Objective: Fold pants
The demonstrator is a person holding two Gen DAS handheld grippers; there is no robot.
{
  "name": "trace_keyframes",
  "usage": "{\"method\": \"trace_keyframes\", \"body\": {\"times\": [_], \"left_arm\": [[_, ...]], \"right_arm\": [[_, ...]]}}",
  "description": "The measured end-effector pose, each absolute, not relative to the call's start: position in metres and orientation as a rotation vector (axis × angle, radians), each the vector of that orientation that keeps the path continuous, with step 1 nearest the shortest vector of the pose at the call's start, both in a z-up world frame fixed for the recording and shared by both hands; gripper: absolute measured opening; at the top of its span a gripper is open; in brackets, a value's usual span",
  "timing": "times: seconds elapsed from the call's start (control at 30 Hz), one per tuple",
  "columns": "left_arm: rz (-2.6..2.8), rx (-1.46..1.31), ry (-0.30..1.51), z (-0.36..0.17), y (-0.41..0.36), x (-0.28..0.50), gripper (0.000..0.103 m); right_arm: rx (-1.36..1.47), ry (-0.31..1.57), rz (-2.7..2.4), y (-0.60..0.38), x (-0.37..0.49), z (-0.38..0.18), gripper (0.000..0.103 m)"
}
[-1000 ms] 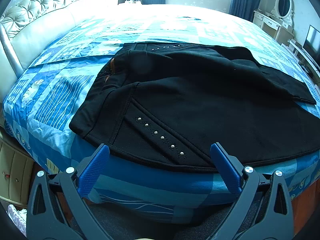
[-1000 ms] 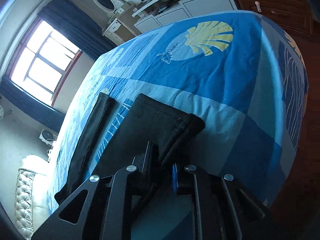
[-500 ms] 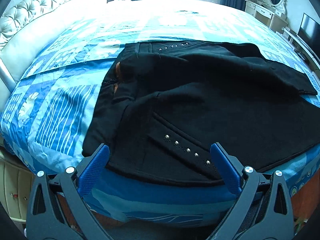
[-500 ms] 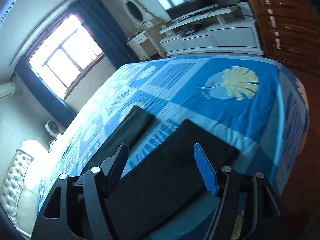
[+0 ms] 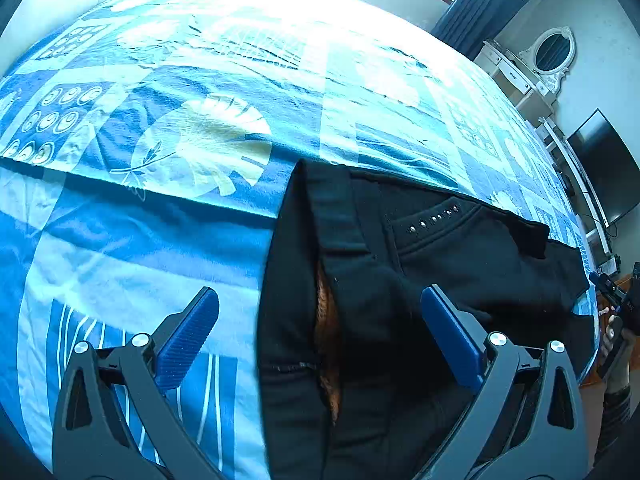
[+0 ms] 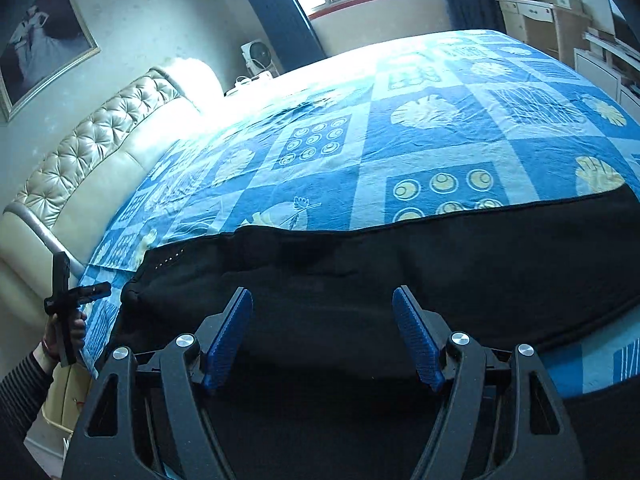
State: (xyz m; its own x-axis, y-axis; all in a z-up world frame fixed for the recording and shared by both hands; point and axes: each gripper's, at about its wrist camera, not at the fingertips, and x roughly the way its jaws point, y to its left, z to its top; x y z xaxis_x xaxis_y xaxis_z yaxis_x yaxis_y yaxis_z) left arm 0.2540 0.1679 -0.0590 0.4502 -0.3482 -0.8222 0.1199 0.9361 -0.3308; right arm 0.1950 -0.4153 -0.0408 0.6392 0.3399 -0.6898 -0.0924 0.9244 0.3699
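Observation:
Black pants [image 5: 440, 248] lie folded lengthwise across the blue patterned bedcover [image 5: 160, 220]. In the left wrist view the waistband, with an orange-brown lining and a studded pocket, points toward me. My left gripper [image 5: 320, 312] hangs open just above the waist end, gripping nothing. In the right wrist view the pants [image 6: 400, 256] stretch along the near edge of the bed. My right gripper [image 6: 322, 304] stands open over their middle, with nothing between its blue pads [image 6: 228, 340].
A tufted cream headboard [image 6: 80, 168] curves along the left. A person's hand [image 6: 66, 328] holds the other gripper at the bed's corner. A dresser with an oval mirror [image 5: 548, 56] and a TV [image 5: 604, 168] stand beyond the bed. Bare bedcover [image 6: 440, 120] lies behind the pants.
My right gripper let go of the pant-leg hem, opened, and swung round to face the pants' middle. My left gripper slid sideways along the pants to the waistband end.

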Motion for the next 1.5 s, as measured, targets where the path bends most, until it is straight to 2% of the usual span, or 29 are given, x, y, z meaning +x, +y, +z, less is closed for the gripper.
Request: {"method": "trace_keyframes", "body": {"times": [0.27, 0.6, 0.67, 0.73, 0.87, 0.93, 0.97, 1.0, 1.07, 1.1, 1.2, 1.33, 1.5], "left_arm": [[-0.493, -0.264, 1.133, -0.092, 0.155, 0.321, 0.101], [-0.574, -0.3, 1.104, -0.101, 0.153, 0.352, 0.098], [-0.591, -0.235, 1.105, -0.1, 0.144, 0.351, 0.077], [-0.584, -0.181, 1.111, -0.1, 0.138, 0.35, 0.071], [-0.62, -0.195, 1.136, -0.101, 0.136, 0.351, 0.026], [-0.655, -0.203, 1.139, -0.1, 0.129, 0.349, 0.012], [-0.649, -0.173, 1.128, -0.098, 0.124, 0.346, 0.011], [-0.64, -0.147, 1.121, -0.097, 0.12, 0.345, 0.011], [-0.625, -0.156, 1.116, -0.095, 0.119, 0.345, 0.01], [-0.616, -0.183, 1.112, -0.093, 0.121, 0.346, 0.01], [-0.628, -0.25, 1.08, -0.081, 0.129, 0.343, 0.01], [-0.656, -0.278, 0.995, -0.053, 0.135, 0.319, 0.01], [-0.685, -0.29, 0.918, -0.025, 0.141, 0.268, 0.01]], "right_arm": [[0.232, 0.911, 0.344, -0.38, 0.266, -0.054, 0.072], [0.17, 1.046, 0.522, -0.358, 0.338, -0.073, 0.072], [0.127, 1.085, 0.544, -0.352, 0.347, -0.08, 0.072], [0.081, 1.128, 0.565, -0.345, 0.354, -0.088, 0.075], [0.046, 1.177, 0.626, -0.335, 0.356, -0.099, 0.077], [0.04, 1.2, 0.666, -0.33, 0.351, -0.103, 0.077], [0.023, 1.199, 0.66, -0.327, 0.348, -0.105, 0.066], [-0.021, 1.209, 0.643, -0.322, 0.346, -0.107, 0.039], [-0.08, 1.178, 0.6, -0.316, 0.34, -0.101, 0.031], [-0.096, 1.15, 0.577, -0.315, 0.337, -0.094, 0.024], [-0.136, 1.035, 0.503, -0.313, 0.321, -0.063, 0.018], [-0.253, 0.887, 0.427, -0.306, 0.273, -0.029, 0.018], [-0.375, 0.783, 0.378, -0.289, 0.198, -0.019, 0.018]]}}
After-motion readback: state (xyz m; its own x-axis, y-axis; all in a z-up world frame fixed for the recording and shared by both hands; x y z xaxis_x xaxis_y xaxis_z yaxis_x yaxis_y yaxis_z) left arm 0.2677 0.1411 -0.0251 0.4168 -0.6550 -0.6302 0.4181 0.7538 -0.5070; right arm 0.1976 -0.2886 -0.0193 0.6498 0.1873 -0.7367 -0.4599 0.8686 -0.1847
